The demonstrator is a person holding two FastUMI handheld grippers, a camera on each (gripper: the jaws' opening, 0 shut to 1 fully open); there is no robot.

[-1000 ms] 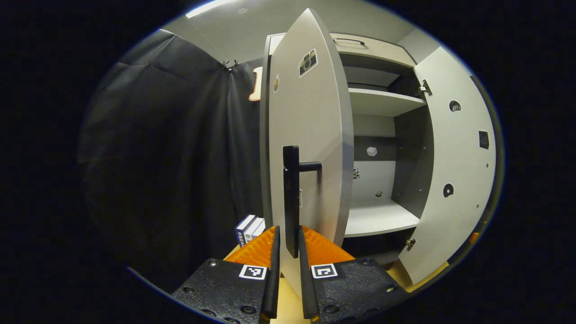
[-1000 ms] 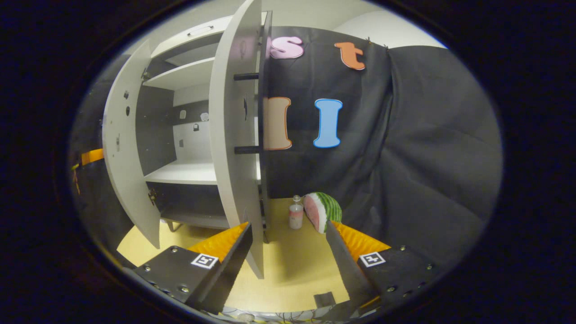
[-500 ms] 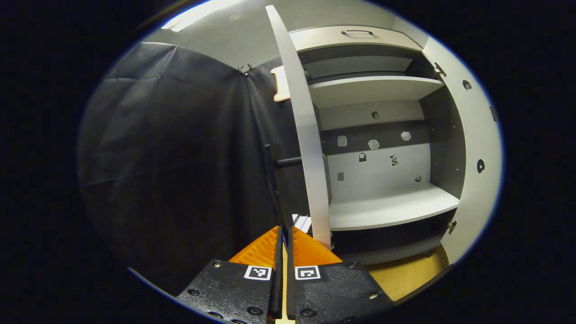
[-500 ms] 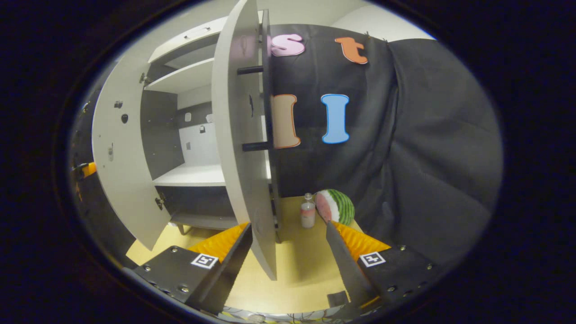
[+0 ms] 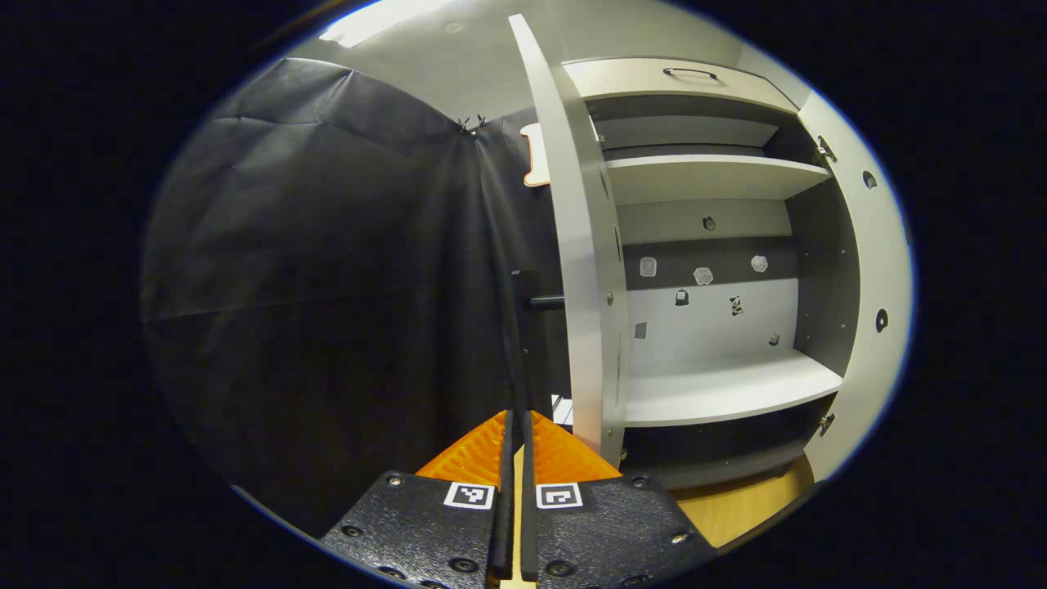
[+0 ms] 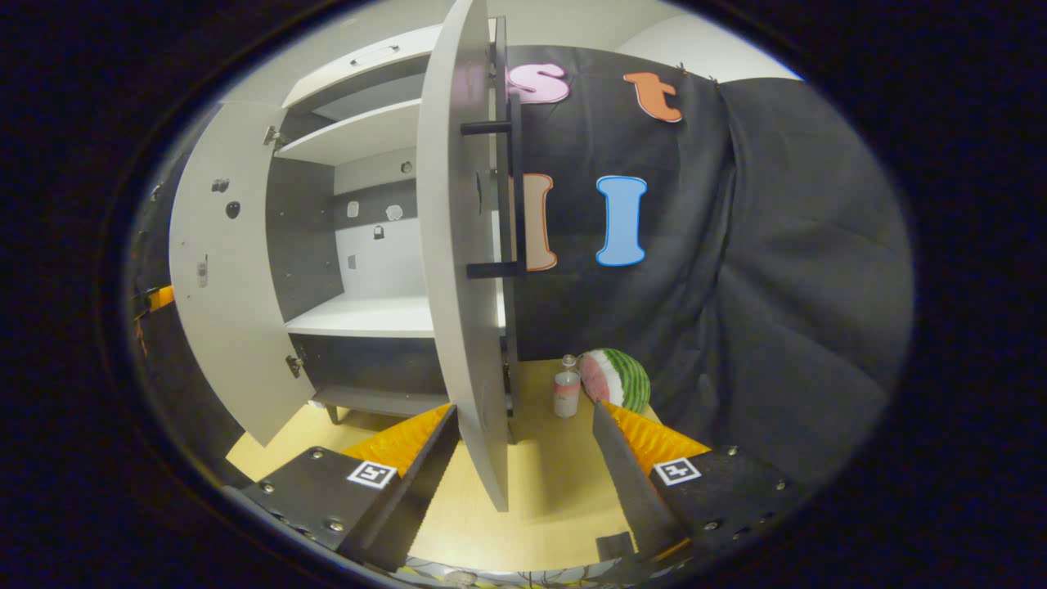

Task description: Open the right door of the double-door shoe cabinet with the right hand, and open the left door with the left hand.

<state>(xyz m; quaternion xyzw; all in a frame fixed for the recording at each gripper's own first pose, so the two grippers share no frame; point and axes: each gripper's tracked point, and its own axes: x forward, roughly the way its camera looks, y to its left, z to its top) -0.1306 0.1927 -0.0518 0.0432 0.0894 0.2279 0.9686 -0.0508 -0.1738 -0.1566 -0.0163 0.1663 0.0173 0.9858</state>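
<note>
The grey shoe cabinet [image 5: 720, 384] stands open, its shelves bare. In the left gripper view the left door [image 5: 585, 245] is seen edge-on, swung wide. Its black vertical handle [image 5: 520, 327] runs down between my left gripper's [image 5: 515, 419] fingers, which are shut on it. The right door [image 5: 879, 270] stands open at the far right. In the right gripper view the right door [image 6: 462, 245] is edge-on, with its black handle [image 6: 501, 180] on the far side. My right gripper [image 6: 523, 446] is open, and the door's lower edge hangs between its fingers without touching them. The left door [image 6: 221, 311] shows farther left.
A watermelon slice [image 6: 617, 380] and a small bottle [image 6: 566, 394] stand on the yellow floor [image 6: 540, 491] by the black cloth wall. Small boxes [image 5: 561, 407] sit low behind the left door. A drawer with a handle [image 5: 691, 74] tops the cabinet.
The left door has swung from part open to wide open, drawn by my left gripper on its handle. The right gripper stayed open and shifted only slightly beside the right door.
</note>
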